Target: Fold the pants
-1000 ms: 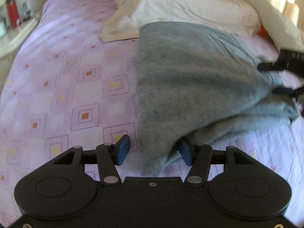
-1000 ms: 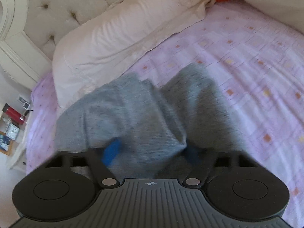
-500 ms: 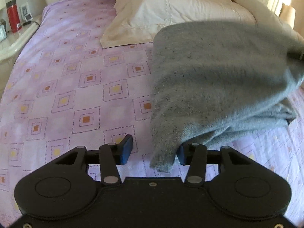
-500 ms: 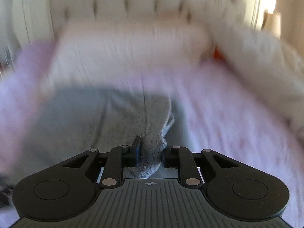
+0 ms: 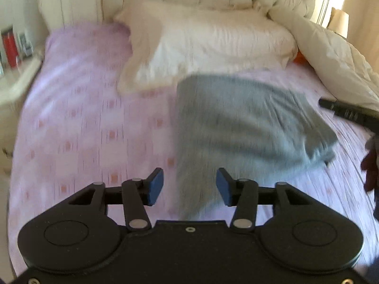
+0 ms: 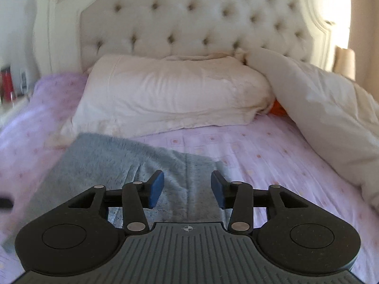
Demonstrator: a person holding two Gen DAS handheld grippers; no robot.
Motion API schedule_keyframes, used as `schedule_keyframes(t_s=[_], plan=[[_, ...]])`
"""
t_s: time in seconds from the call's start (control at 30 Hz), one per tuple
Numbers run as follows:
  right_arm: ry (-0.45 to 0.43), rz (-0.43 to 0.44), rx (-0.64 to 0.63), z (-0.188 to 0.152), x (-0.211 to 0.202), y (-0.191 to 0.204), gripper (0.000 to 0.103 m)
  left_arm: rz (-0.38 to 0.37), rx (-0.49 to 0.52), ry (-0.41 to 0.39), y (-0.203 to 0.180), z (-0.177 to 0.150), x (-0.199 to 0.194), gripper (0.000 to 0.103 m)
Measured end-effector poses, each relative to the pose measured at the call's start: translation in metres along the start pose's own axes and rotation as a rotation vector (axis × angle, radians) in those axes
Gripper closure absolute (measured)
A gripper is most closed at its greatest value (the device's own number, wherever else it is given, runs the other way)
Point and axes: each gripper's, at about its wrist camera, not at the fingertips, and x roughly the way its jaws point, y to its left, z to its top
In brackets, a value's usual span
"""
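Note:
The grey pants lie folded on the lilac patterned bed sheet, below the pillow. My left gripper is open, just above the pants' near left corner, holding nothing. My right gripper is open over the right part of the pants, holding nothing. The right gripper's dark body shows at the right edge of the left wrist view. The left wrist view is motion-blurred.
A cream pillow lies behind the pants against the tufted headboard. A white duvet is piled at the right, with something orange beside it. A nightstand with a red bottle stands at the left.
My right gripper has let go of the pants' edge and opened. The pants have dropped flat onto the sheet. Both grippers have pulled back and tilted up toward the headboard.

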Motion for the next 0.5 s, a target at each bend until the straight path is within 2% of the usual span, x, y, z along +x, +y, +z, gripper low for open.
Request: schedule_keyframes(t_s=[0.07,0.17,0.2,0.27,0.3,0.33,0.37,0.43,0.5], plan=[[0.029,-0.026,-0.046,-0.004,0.014,0.003,0.052,0.041,0.033,-0.017,-0.013,0.014,0.015,0.044],[0.148,-0.091,-0.066,-0.016,0.05,0.001,0.047,0.078,0.064,-0.005,-0.028,0.029,0.047,0.044],[0.152,-0.091,-0.036,-0.02,0.057,-0.008,0.033,0.077,0.07,0.012,-0.03,0.031,0.057,0.042],[0.149,-0.078,0.03,-0.018,0.059,-0.023,0.024,0.096,0.096,0.107,-0.032,0.027,0.091,0.039],[0.153,-0.048,0.07,-0.016,0.058,-0.029,0.024,0.105,0.088,0.156,-0.028,0.023,0.107,0.03],[0.143,-0.013,0.113,-0.015,0.054,-0.037,0.024,0.104,0.042,0.127,-0.021,0.019,0.11,0.022],[0.127,0.012,0.14,-0.015,0.051,-0.043,0.024,0.101,-0.005,0.133,-0.012,0.019,0.11,0.017],[0.112,0.055,0.185,-0.019,0.047,-0.056,0.023,0.023,-0.098,0.163,0.007,0.02,0.108,0.02],[0.145,0.099,0.226,-0.024,0.051,-0.067,0.022,-0.009,-0.126,0.146,0.019,0.021,0.099,0.027]])
